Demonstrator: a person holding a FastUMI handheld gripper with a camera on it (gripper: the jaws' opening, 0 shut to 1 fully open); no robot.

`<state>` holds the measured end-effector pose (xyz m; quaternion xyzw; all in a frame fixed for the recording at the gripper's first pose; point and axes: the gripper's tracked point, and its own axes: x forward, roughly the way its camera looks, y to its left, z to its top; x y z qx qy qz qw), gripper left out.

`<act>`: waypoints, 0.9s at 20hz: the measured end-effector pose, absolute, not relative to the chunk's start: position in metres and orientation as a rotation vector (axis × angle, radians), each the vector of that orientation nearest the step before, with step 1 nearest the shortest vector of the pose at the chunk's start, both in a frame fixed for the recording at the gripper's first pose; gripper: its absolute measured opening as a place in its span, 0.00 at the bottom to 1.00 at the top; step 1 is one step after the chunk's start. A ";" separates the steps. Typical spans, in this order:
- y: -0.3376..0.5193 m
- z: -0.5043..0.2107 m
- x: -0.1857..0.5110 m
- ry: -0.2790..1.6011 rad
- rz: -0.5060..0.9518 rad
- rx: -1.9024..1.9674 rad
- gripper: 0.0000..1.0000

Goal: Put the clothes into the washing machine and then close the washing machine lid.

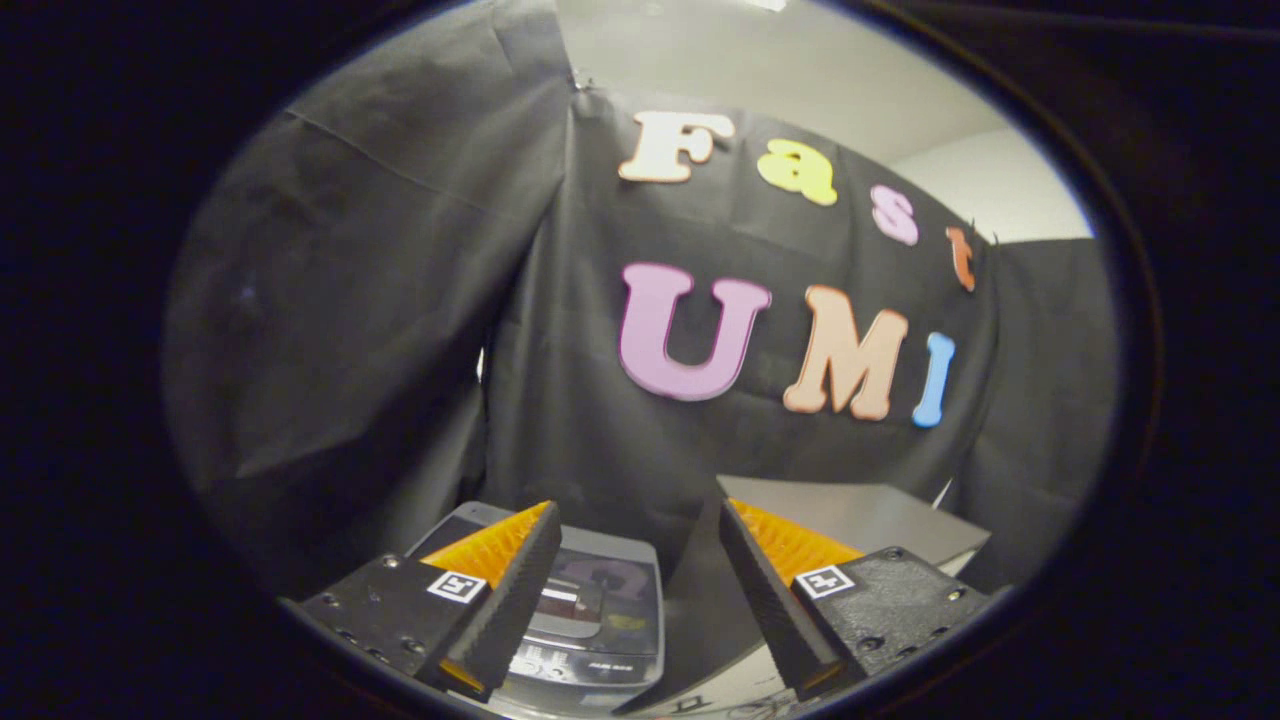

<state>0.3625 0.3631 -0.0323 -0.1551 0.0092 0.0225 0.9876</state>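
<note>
A small grey washing machine with a dark glossy lid stands low down, partly behind my left finger and reaching into the gap between the fingers. Its lid lies flat and looks closed. My gripper is held well above it, tilted up toward the booth wall, open with nothing between its fingers. No clothes can be made out.
A grey tabletop runs behind my right finger, to the right of the machine. Black cloth walls close the booth at the back and on both sides. A white surface with dark marks lies below, between the fingers.
</note>
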 end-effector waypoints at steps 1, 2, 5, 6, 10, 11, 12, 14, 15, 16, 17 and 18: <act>0.366 -0.023 0.357 -0.022 0.048 -0.311 0.97; 0.368 -0.016 0.351 -0.051 0.056 -0.293 0.97; 0.354 -0.012 0.343 -0.055 0.058 -0.231 0.96; 0.350 -0.013 0.342 -0.052 0.058 -0.199 0.96; 0.328 -0.008 0.310 -0.069 -0.007 -0.118 0.96; 0.322 -0.007 0.305 -0.071 -0.023 -0.108 0.96; 0.320 -0.009 0.300 -0.068 -0.032 -0.095 0.96; 0.320 -0.013 0.294 -0.064 -0.023 -0.056 0.95; 0.321 -0.017 0.290 -0.061 -0.021 -0.034 0.95; 0.321 -0.020 0.287 -0.059 -0.014 -0.015 0.95; 0.321 -0.024 0.285 -0.059 -0.012 -0.003 0.95; 0.321 -0.029 0.283 -0.062 -0.010 0.004 0.95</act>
